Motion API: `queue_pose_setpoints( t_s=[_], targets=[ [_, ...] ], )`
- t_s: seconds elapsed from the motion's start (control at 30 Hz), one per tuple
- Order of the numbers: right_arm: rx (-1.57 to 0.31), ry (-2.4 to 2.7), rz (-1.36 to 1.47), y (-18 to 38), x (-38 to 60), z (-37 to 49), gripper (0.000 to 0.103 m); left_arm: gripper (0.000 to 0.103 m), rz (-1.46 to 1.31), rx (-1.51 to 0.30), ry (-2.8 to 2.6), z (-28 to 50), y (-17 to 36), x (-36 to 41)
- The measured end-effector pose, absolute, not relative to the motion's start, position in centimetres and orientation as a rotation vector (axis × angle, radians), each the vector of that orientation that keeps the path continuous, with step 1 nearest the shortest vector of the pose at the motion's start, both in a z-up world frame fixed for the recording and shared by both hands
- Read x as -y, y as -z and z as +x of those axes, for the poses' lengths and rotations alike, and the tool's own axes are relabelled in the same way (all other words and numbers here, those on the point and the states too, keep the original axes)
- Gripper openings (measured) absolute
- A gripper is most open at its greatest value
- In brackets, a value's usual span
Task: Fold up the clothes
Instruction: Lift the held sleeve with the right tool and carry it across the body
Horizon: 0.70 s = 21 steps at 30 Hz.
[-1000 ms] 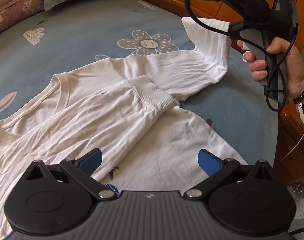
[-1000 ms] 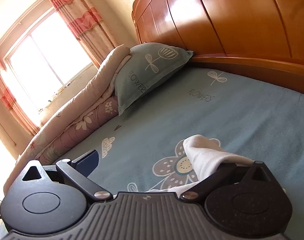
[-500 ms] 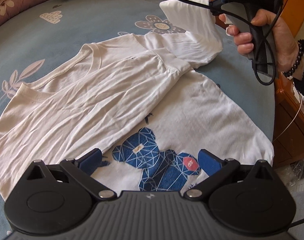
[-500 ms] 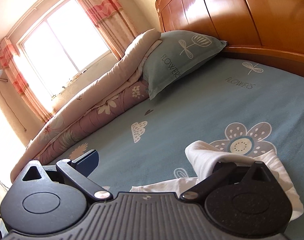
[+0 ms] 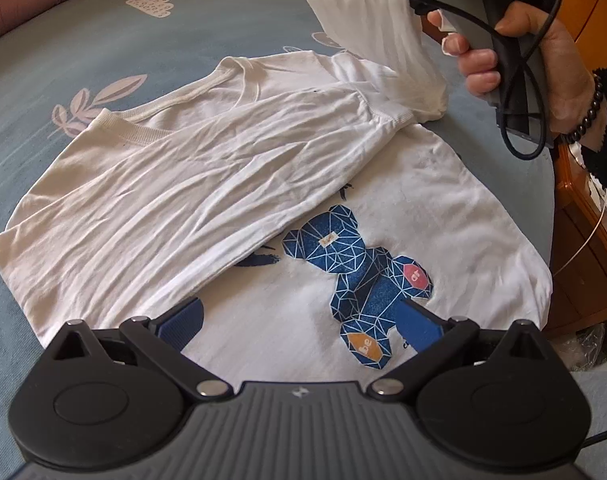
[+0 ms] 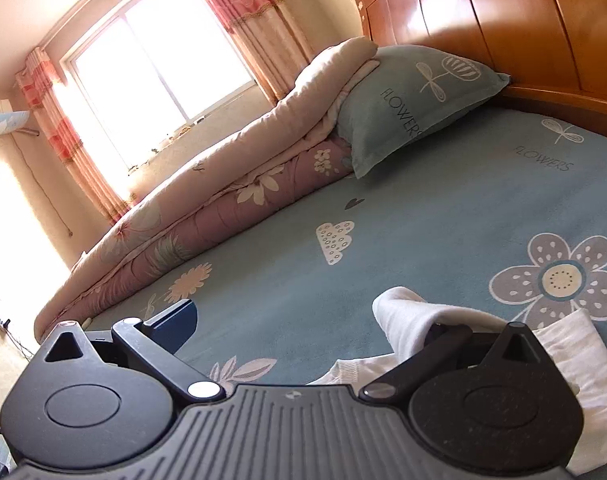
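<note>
Mostly, a blue bedsheet printed "FLOWERS" fills the frame, with a pillow, a window upper left and a wooden headboard upper right. At centre lies the white T-shirt, its bear print reading "be". The left gripper stands wide and empty; the right gripper is spread too, the sleeve draped on one finger.

My pillow, upper right, reads "FLOWERS"; so does the sheet beside it. The shirt's bear print shows "be" and, I think, "ar".
</note>
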State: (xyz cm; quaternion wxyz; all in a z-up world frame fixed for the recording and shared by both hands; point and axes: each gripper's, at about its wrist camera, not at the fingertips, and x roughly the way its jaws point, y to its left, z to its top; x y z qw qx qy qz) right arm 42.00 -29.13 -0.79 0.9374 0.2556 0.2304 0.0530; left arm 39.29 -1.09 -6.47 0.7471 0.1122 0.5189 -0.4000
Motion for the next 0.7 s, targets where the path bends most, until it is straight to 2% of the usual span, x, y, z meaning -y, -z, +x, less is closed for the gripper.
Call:
queue_pose_setpoints(
  t_s=[0.7],
  targets=[
    [-0.470,-0.302,0.391,-1.9,22.9,42.5,0.103,0.101,0.211,-1.175,0.852,38.1,7.4,-0.3]
  ],
)
